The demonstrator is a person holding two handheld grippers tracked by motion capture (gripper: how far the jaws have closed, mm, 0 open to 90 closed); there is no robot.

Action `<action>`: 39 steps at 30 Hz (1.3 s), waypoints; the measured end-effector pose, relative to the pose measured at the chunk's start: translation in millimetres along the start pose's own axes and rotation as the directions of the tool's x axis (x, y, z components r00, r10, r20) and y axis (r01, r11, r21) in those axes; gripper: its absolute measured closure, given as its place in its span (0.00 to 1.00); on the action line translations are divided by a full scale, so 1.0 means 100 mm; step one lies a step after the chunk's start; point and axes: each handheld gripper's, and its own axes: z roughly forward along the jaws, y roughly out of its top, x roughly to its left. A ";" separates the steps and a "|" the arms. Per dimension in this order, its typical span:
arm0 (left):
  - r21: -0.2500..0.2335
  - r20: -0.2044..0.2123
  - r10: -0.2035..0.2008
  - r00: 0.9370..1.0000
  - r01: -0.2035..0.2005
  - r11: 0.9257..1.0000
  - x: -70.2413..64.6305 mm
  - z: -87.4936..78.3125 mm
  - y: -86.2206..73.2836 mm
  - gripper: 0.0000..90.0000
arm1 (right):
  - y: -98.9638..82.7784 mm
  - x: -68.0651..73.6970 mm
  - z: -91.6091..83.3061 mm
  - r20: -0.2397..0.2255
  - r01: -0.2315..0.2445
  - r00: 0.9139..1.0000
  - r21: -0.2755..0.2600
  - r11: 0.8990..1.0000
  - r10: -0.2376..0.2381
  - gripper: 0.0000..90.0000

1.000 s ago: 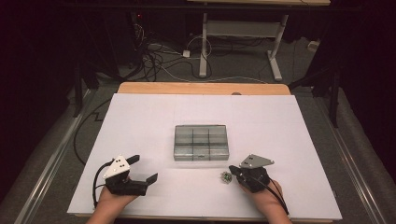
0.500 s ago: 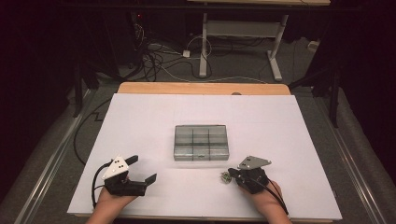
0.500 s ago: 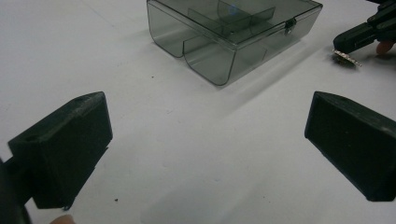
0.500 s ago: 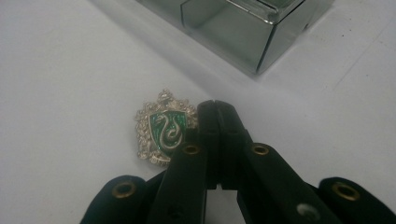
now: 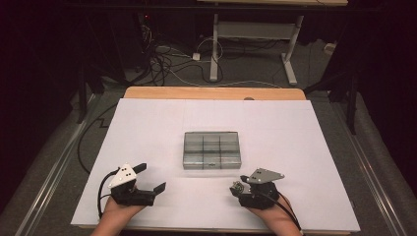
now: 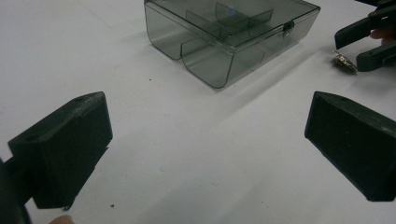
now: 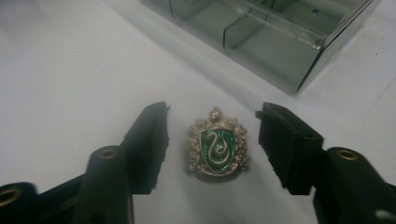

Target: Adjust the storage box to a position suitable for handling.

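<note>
Badge [image 7: 217, 145], a small stiff metal crest, likely light and slippery, lies flat on the table [image 5: 147, 128] between the right gripper's [image 7: 212, 135] just-opened jaws, near the box [image 5: 212, 150]; pinch its side edges; left gripper [image 6: 205, 154] spread.

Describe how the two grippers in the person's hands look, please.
The left gripper and the right gripper are both black, each with two blocky jaws. Each has a black cable trailing toward the person. The left carries a white three-cornered plate with dark dots; the right has a grey one.
</note>
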 end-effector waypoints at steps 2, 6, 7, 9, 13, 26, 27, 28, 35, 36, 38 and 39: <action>-0.003 0.000 -0.001 1.000 0.001 1.000 0.00 -0.01 0.00 0.00 | 0.00 0.00 0.05 0.015 0.009 1.000 0.016 1.000 -0.009 0.46; -0.001 0.001 -0.002 1.000 0.002 1.000 0.01 0.00 0.00 0.00 | 0.00 0.00 0.09 0.016 0.028 0.999 0.040 0.999 -0.029 0.51; -0.001 0.001 -0.003 1.000 0.003 1.000 0.01 0.00 0.00 0.00 | 0.00 0.02 0.10 0.011 0.051 0.999 0.052 0.997 -0.051 0.55; -0.002 0.000 -0.003 1.000 0.003 1.000 0.01 0.00 0.00 0.00 | 0.00 0.02 0.10 0.009 0.052 0.999 0.053 0.997 -0.052 0.56; -0.001 0.000 -0.001 1.000 0.001 1.000 0.00 -0.01 0.00 0.00 | 0.00 0.00 0.11 0.002 0.037 0.999 0.048 0.998 -0.037 0.60; -0.002 0.002 -0.003 1.000 0.003 1.000 0.00 -0.01 0.00 0.00 | 0.01 -0.01 0.10 0.010 0.043 0.999 0.054 0.998 -0.044 0.66; -0.003 0.003 -0.004 1.000 0.004 1.000 0.00 -0.01 0.00 0.00 | 0.02 -0.01 0.07 0.017 0.042 0.999 0.042 0.998 -0.043 0.66; -0.003 0.003 -0.006 1.000 0.006 1.000 0.01 -0.01 0.00 0.00 | 0.02 -0.01 0.07 0.017 0.042 0.999 0.042 0.998 -0.043 0.66; -0.006 0.005 -0.008 1.000 0.008 1.000 0.02 -0.02 -0.01 0.00 | -0.05 -0.06 -0.17 0.036 0.006 0.999 0.004 1.000 -0.006 0.66; -0.007 0.005 -0.009 1.000 0.009 1.000 0.02 -0.02 0.00 0.00 | -0.08 -0.08 -0.23 0.043 0.000 0.999 0.003 1.000 0.000 0.66; -0.012 0.004 -0.010 1.000 0.010 1.000 0.02 -0.03 0.00 0.00 | -0.14 -0.11 -0.31 0.051 -0.008 0.999 0.003 1.000 0.008 0.66; -0.013 0.004 -0.011 1.000 0.011 1.000 0.02 -0.04 0.00 0.00 | -0.18 -0.12 -0.37 0.066 -0.007 0.998 0.010 1.000 0.006 0.66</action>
